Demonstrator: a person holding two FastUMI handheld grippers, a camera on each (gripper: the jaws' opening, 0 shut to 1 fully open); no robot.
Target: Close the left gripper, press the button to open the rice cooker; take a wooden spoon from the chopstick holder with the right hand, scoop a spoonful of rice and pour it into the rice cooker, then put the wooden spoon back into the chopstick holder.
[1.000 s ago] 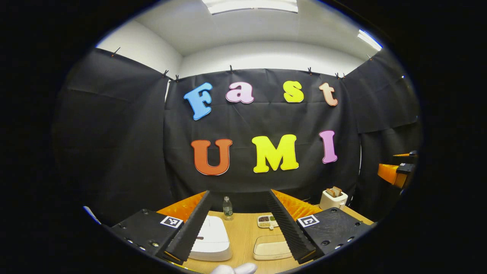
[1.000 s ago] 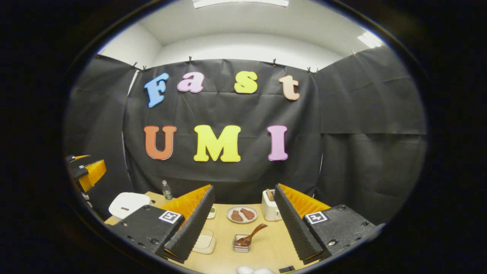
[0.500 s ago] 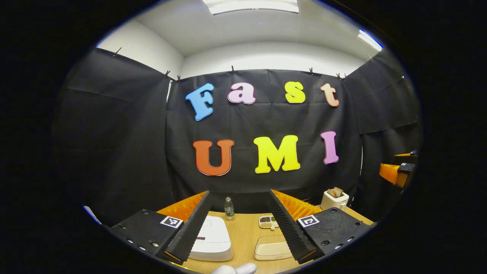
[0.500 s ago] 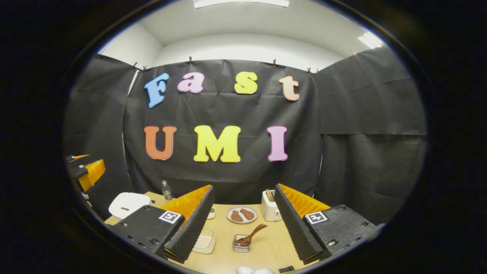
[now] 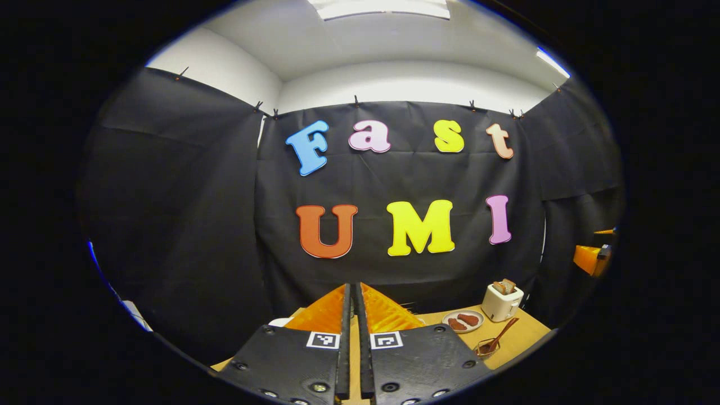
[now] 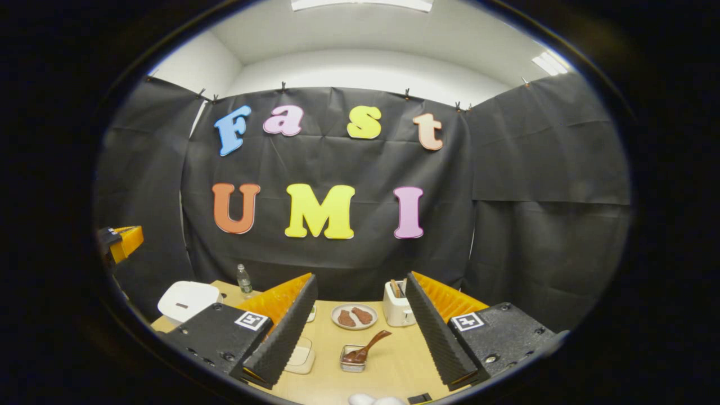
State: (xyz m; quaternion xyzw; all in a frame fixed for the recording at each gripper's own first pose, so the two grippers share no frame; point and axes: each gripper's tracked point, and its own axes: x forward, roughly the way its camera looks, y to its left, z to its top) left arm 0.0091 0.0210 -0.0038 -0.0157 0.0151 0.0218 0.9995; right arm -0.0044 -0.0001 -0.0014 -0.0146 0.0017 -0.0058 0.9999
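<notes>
I saw the rice cooker (image 6: pixel 188 299) sitting at the left end of the wooden table (image 6: pixel 388 365) in the right gripper view, white, its lid down, with a small water bottle (image 6: pixel 243 280) standing just behind it. The wooden spoon (image 6: pixel 365 347) rested bowl-down in a small clear container (image 6: pixel 351 363) near the middle of the table, its handle tilted up to the right; in the left gripper view I saw the same spoon (image 5: pixel 498 336) far to the right. Behind it lay a plate (image 6: pixel 354 316) with two brown pieces, and beside that a white toaster (image 6: pixel 397 304) with bread in its slots. A shallow clear tray (image 6: pixel 301 359) lay beside the container, partly hidden by a finger. My left gripper (image 5: pixel 354 315) had its fingers drawn together, with barely a slit between them and nothing held. My right gripper (image 6: pixel 360 315) had its fingers spread wide and empty, above the table with the spoon showing in the gap between them.
</notes>
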